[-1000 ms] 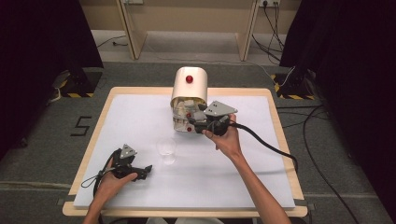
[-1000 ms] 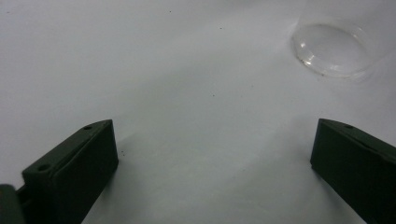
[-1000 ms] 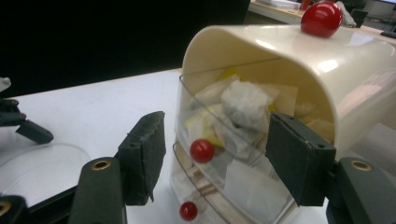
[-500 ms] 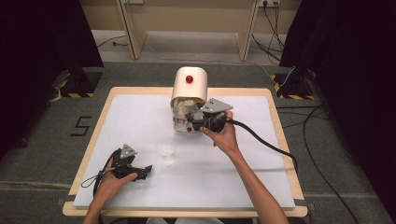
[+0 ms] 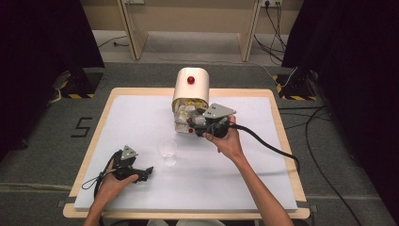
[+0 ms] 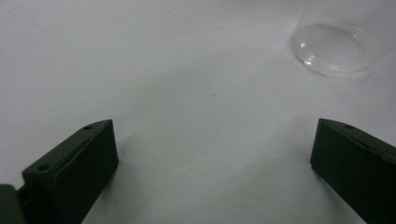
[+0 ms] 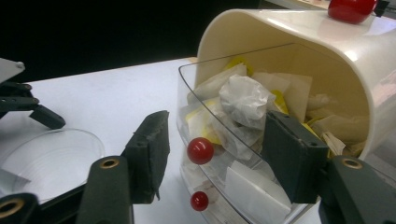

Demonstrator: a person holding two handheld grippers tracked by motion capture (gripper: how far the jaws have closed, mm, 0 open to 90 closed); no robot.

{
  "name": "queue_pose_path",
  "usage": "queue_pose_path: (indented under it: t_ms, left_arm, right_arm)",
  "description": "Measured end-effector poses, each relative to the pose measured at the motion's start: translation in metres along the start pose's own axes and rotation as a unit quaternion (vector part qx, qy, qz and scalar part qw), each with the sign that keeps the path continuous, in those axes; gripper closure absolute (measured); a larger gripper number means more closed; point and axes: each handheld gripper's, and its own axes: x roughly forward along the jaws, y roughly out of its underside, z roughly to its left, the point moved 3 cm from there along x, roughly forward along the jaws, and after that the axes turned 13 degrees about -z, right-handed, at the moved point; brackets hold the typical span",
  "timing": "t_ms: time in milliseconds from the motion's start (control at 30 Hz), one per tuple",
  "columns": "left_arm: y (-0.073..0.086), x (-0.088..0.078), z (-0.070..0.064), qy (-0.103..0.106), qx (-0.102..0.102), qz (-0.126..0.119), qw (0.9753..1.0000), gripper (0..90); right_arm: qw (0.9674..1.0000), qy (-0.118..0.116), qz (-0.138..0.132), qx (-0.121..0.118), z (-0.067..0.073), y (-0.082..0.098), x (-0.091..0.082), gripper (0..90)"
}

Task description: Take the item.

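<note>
Seen from above, a person sits at the near edge of a white-topped table (image 5: 141, 117) with a two-jaw gripper in each hand.

Nearest, at about seven o'clock on the table, the left gripper (image 5: 147, 170) rests low on the surface. Its jaws stand wide apart and released, with only bare white table between them. In the left gripper view a clear plastic cup (image 6: 332, 49) sits ahead at about one o'clock, apart from the jaws.

From above, that cup (image 5: 168, 149) stands near the table's middle, between the two hands.

Farther on, at about twelve o'clock, the right gripper (image 5: 192, 124) reaches into a cream, dome-shaped dispenser box (image 5: 191, 89) with a red knob on top. In the right gripper view its clear front drawer (image 7: 205, 121), fitted with a red ball knob (image 7: 200, 150), hangs open and is stuffed with tea bags (image 7: 246, 100) in white and yellow paper. One jaw is outside the clear wall beside the knob, the other inside among the packets. The jaws have just been closing and stand about half closed, straddling the wall and some packets; whether the pads yet press on anything cannot be told.

The step in hand looks like picking a tea bag from the drawer. The next move probably calls for pinching a single packet, lifting it clear of the wall, and carrying it toward the cup at about six o'clock from the box.

The only readable writing is a dark "5" (image 5: 83, 127) marked on the grey floor at nine o'clock. The packets show no readable brand.
</note>
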Motion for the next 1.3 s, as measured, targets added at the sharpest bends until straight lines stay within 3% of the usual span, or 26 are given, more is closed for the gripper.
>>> queue_pose_path:
  t_ms: [133,633,1300]
  left_arm:
    - [0.000,0.000,0.000,0.001,0.000,-0.001,1.0000,0.0]
    - [0.000,0.000,0.000,0.000,0.000,0.000,1.0000,0.0]
    - [0.000,0.000,0.000,0.001,0.000,-0.001,1.0000,0.0]
  right_arm:
    - [1.0000,-0.003,-0.002,0.003,0.004,-0.001,-0.004,43.0]
    - [0.9995,-0.022,0.014,-0.020,0.026,0.001,-0.022,43.8]
    - [0.9986,-0.032,0.024,-0.033,0.041,0.005,-0.032,43.8]
